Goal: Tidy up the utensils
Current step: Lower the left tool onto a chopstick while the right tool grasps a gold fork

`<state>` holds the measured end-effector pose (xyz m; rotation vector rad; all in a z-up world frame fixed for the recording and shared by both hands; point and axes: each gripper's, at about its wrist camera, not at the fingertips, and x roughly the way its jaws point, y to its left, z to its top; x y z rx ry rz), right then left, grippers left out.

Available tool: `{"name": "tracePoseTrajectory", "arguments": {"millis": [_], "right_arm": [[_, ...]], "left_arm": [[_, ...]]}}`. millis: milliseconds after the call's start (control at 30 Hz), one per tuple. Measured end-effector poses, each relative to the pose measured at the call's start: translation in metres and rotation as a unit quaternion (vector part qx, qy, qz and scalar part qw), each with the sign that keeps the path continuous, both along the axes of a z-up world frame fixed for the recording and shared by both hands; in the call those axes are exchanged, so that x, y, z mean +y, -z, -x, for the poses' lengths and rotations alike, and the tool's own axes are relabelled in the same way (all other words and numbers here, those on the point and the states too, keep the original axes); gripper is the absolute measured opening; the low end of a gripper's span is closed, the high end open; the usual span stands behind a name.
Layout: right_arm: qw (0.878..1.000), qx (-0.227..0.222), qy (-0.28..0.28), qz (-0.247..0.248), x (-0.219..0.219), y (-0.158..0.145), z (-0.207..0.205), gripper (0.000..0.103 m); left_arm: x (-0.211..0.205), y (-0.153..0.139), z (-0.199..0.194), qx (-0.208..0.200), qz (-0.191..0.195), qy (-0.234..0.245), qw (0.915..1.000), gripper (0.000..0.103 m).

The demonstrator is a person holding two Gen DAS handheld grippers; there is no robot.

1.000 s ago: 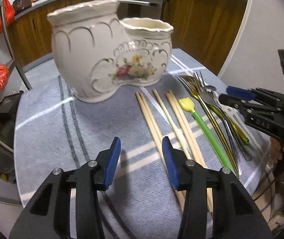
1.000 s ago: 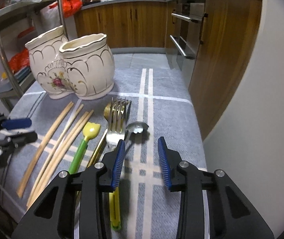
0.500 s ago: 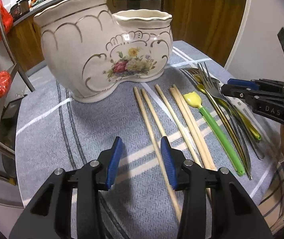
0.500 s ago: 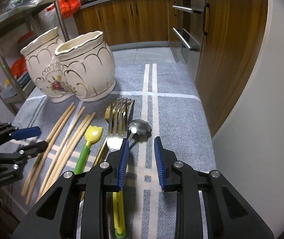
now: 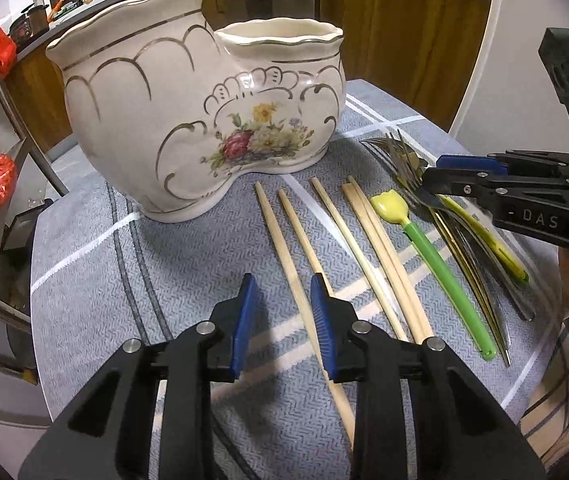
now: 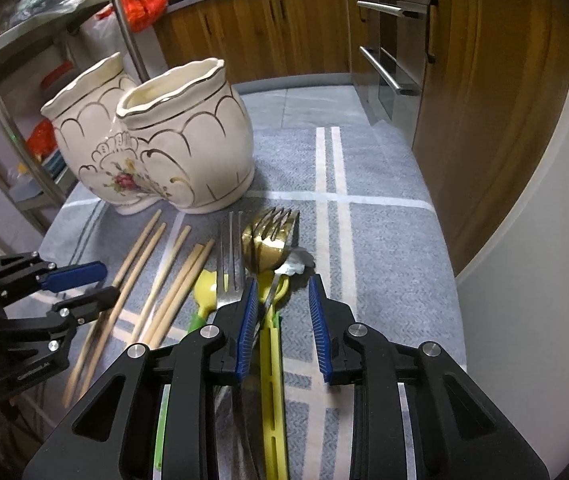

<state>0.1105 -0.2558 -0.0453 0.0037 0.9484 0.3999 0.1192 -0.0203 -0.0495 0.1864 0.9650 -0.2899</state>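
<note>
Left claw (image 5: 280,312) is closing around one chopstick (image 5: 284,248), not pinching yet; before, it stood wider. Picking up starts.

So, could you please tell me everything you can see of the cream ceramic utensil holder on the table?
The utensil holder is glossy cream ceramic, as it looks, shaped as two joined pots with wavy rims: a taller one and a lower one. Gold scallop lines trim both, and a painted bouquet of a pink rose and yellow flowers sits where they meet. It stands upright on the grey striped tablecloth, beyond the chopstick tips. What shows of the insides holds no utensils, and neither gripper touches it.
</note>
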Motion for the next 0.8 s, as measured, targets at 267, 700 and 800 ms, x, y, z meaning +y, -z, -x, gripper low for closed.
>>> {"name": "tracePoseTrajectory", "arguments": {"millis": [267,700,800], "right_arm": [[0.997,0.045,-0.001,-0.06,-0.0037,0.0063,-0.0088,0.028],[0.998,0.017,-0.003,-0.059,-0.0014,-0.0001,-0.0032,0.009],[0.998,0.012,-0.002,-0.063,-0.0024,0.0014,-0.0027,0.008]], "left_arm": [[0.0004,-0.0008,-0.0057,0.0,-0.004,0.004,1.0,0.028],[-0.001,-0.0005,-0.0055,0.0,-0.009,0.008,0.9999,0.028],[-0.0019,0.0001,-0.0073,0.0,-0.008,0.008,0.9999,0.029]]}}
